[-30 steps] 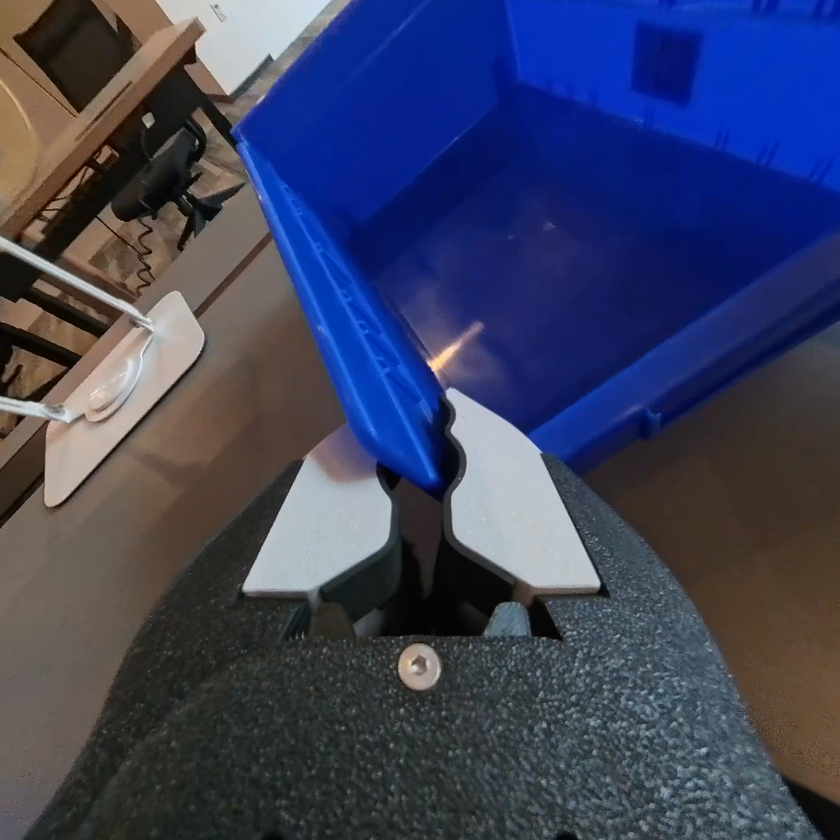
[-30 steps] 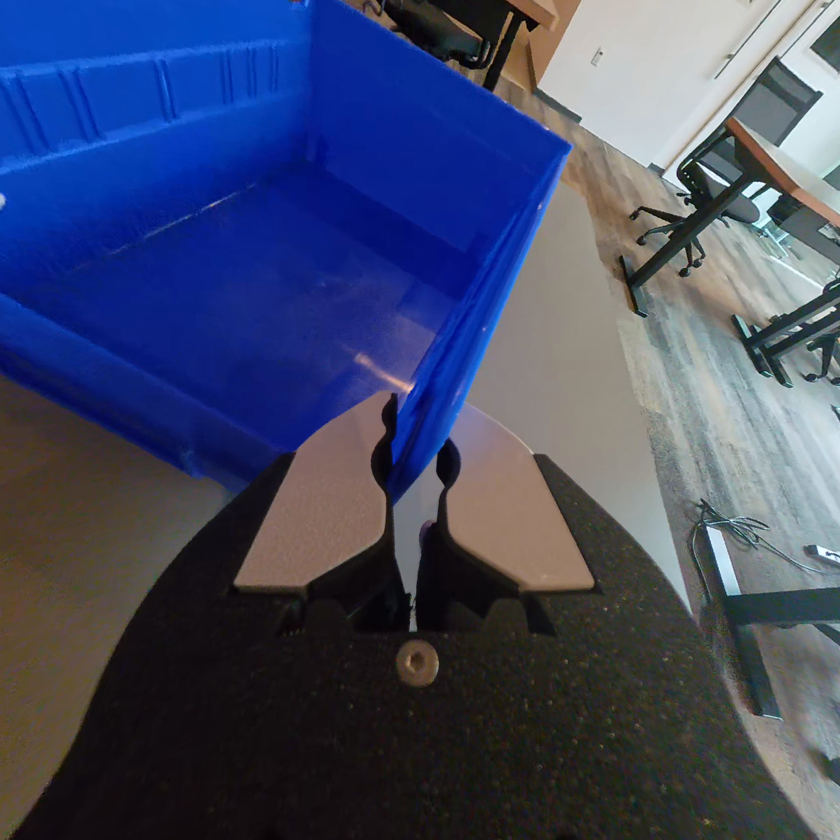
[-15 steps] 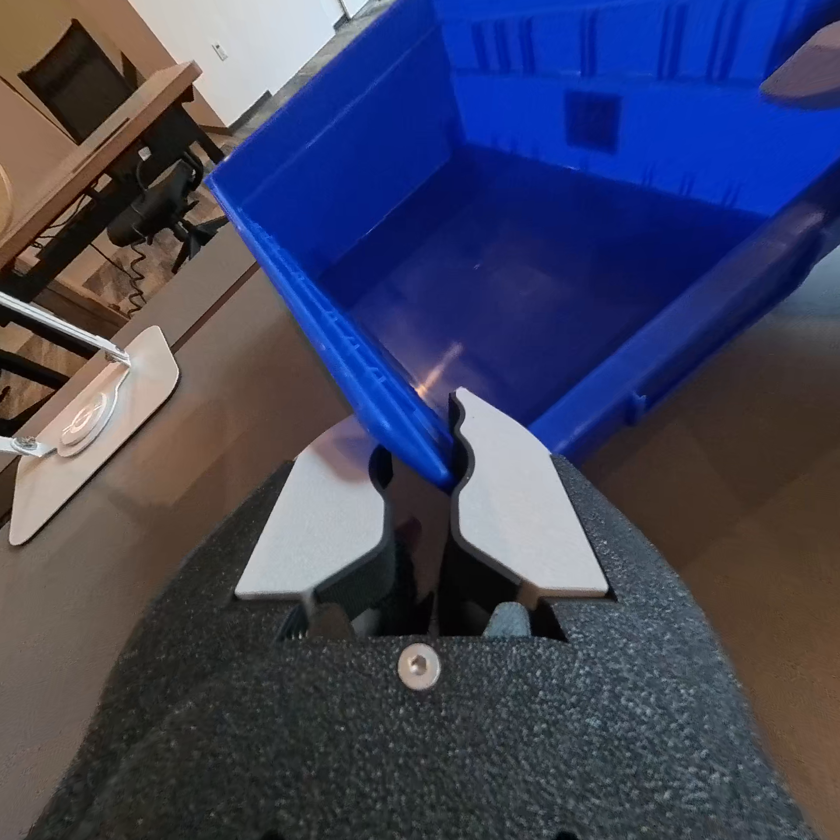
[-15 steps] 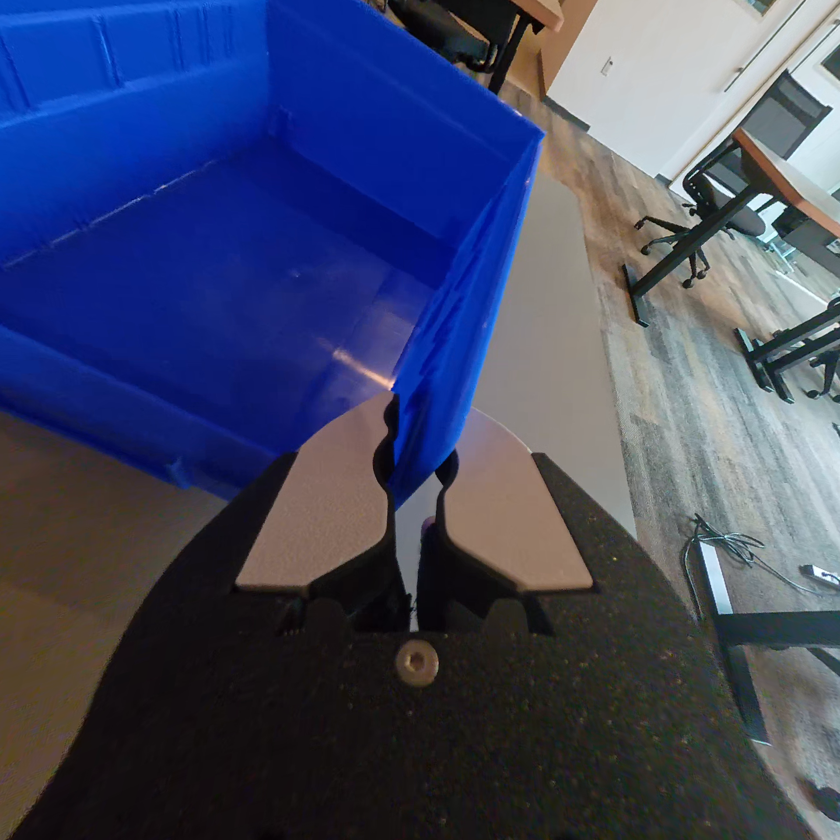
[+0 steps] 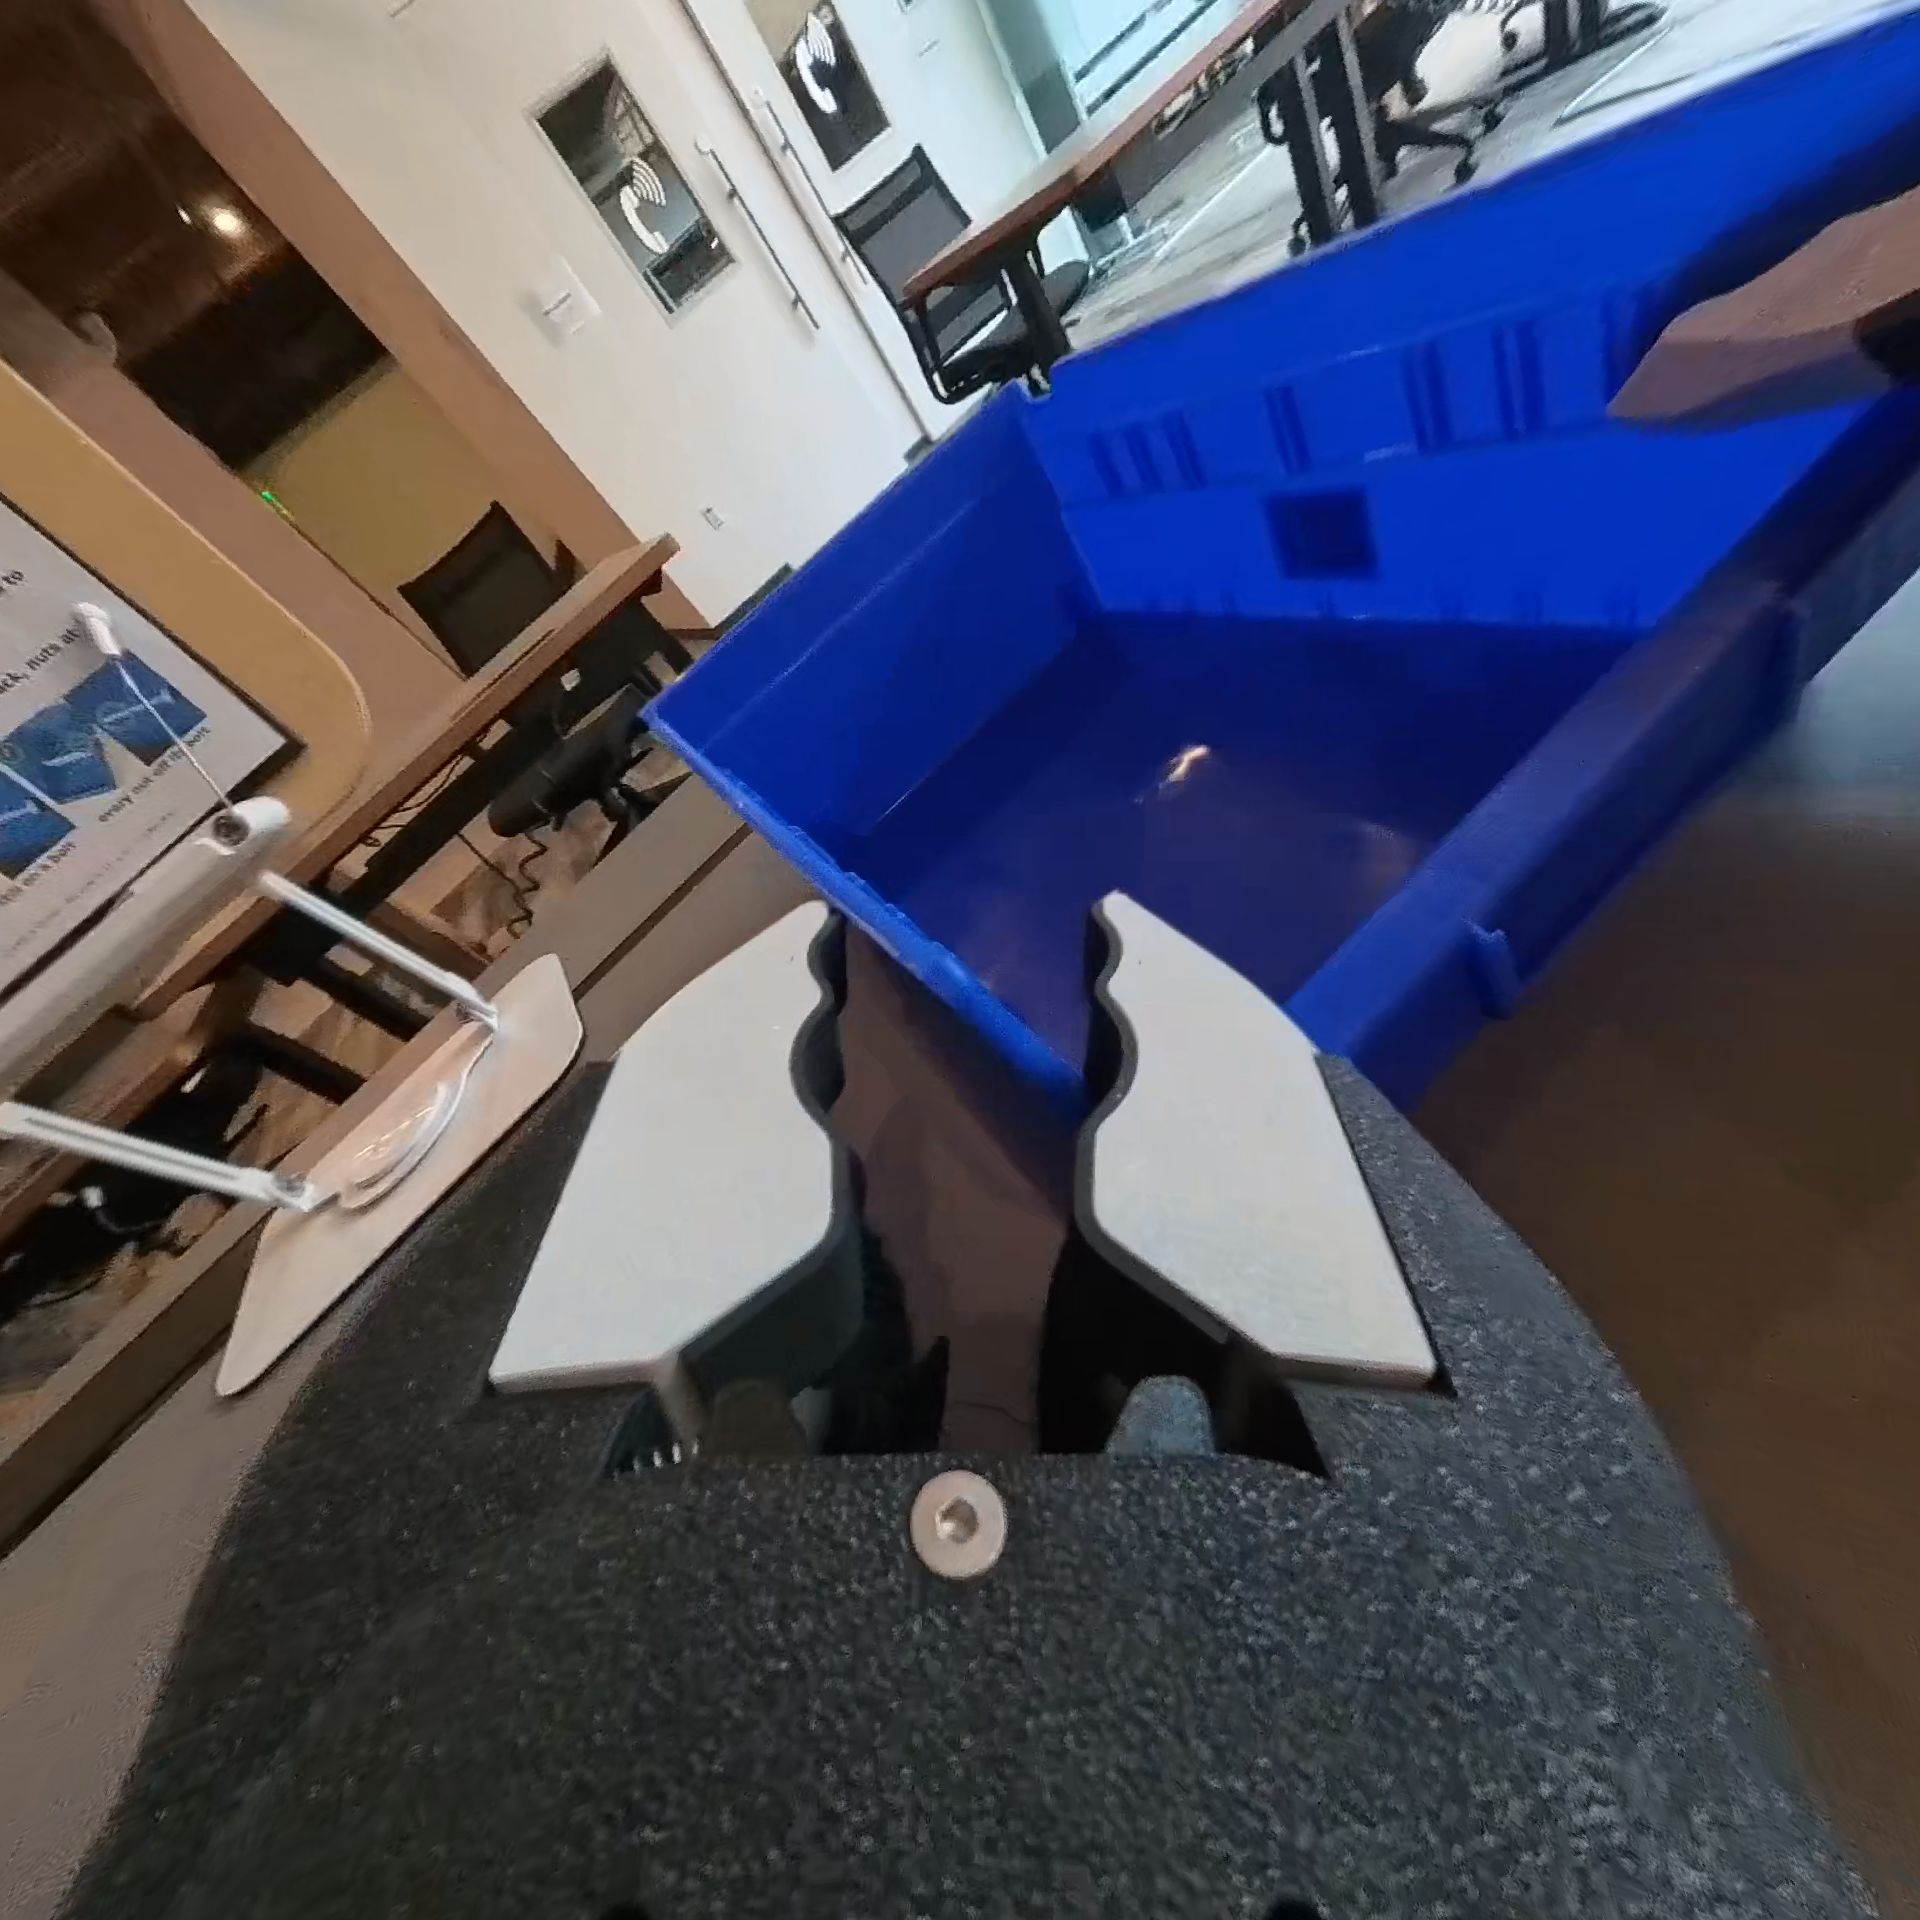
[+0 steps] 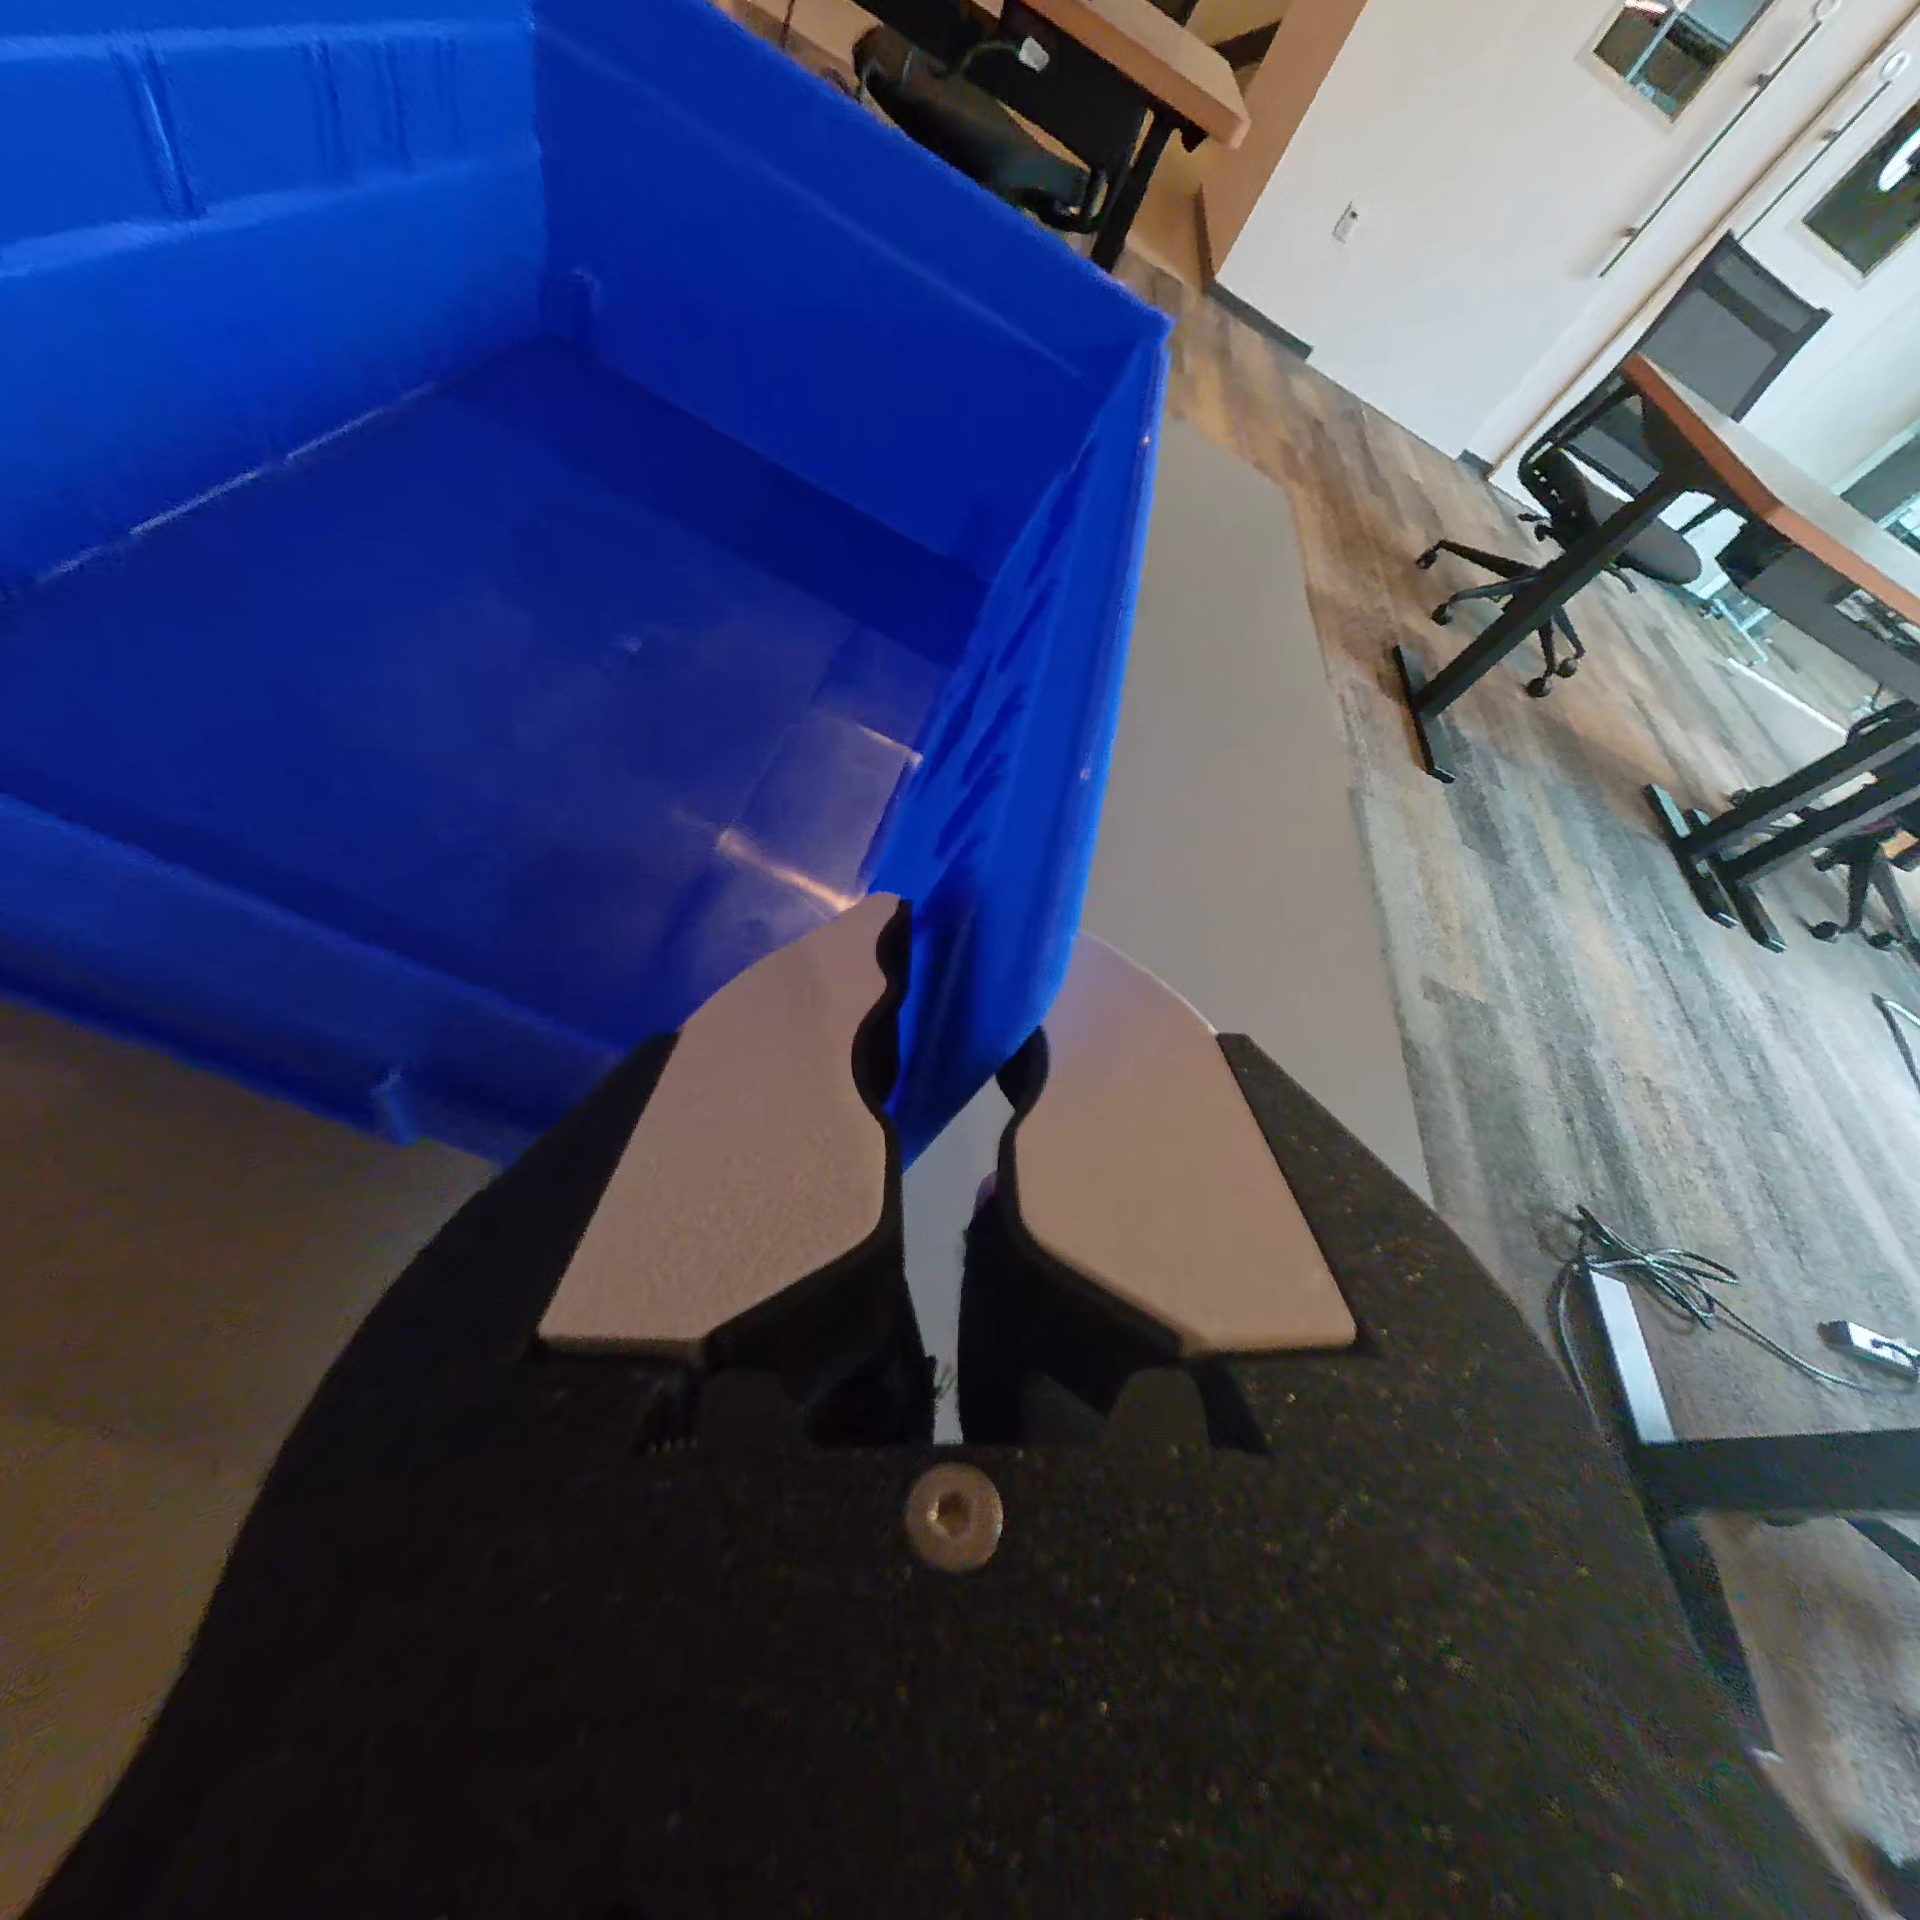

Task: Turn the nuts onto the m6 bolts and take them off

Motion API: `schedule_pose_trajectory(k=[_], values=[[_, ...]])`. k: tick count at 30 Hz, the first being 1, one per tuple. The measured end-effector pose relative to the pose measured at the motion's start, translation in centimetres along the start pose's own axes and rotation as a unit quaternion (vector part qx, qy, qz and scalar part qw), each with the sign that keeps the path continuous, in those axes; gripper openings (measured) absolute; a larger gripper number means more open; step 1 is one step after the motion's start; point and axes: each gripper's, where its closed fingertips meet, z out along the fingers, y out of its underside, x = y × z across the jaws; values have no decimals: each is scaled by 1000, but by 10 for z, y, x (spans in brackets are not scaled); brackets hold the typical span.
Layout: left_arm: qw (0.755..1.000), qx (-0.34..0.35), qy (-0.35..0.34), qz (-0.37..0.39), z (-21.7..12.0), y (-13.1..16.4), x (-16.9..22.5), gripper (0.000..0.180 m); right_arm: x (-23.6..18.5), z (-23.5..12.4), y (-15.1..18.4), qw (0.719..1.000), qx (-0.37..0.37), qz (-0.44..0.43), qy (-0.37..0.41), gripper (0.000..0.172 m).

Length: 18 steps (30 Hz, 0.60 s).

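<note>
Gaping left tongs (image 5: 961, 997); right tongs (image 6: 951, 997) clamping blue bin (image 6: 623, 540) wall.

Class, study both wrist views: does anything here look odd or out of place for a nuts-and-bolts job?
Yes. The blue bin is empty: no nuts or bolts show anywhere. The right gripper clamps its side wall, while the left gripper has open jaws around the opposite wall.

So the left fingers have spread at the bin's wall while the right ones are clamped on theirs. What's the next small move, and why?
Probably draw the left gripper back off the bin. Its fingers stand apart, with a clear gap on one side of the wall, so it holds nothing. The right gripper is pinched on the opposite wall, and the bin looks empty and set down on the table, so that release likely follows.
</note>
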Motion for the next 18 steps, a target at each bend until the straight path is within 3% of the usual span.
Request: schedule_pose_trajectory(k=[5,8,11,18], values=[[999,0,49,-10,-1,0,9,48,9,-2,-5,1000,14,8,21,14],[996,-16,89,-22,0,2,18,61,12,-2,-5,999,12,14,30,13],[990,-12,114,-77,-3,-2,18,78,14,-1,-4,999,8,21,30,17],[965,12,157,-209,-15,-8,3,92,22,-5,-6,998,7,46,32,25]])
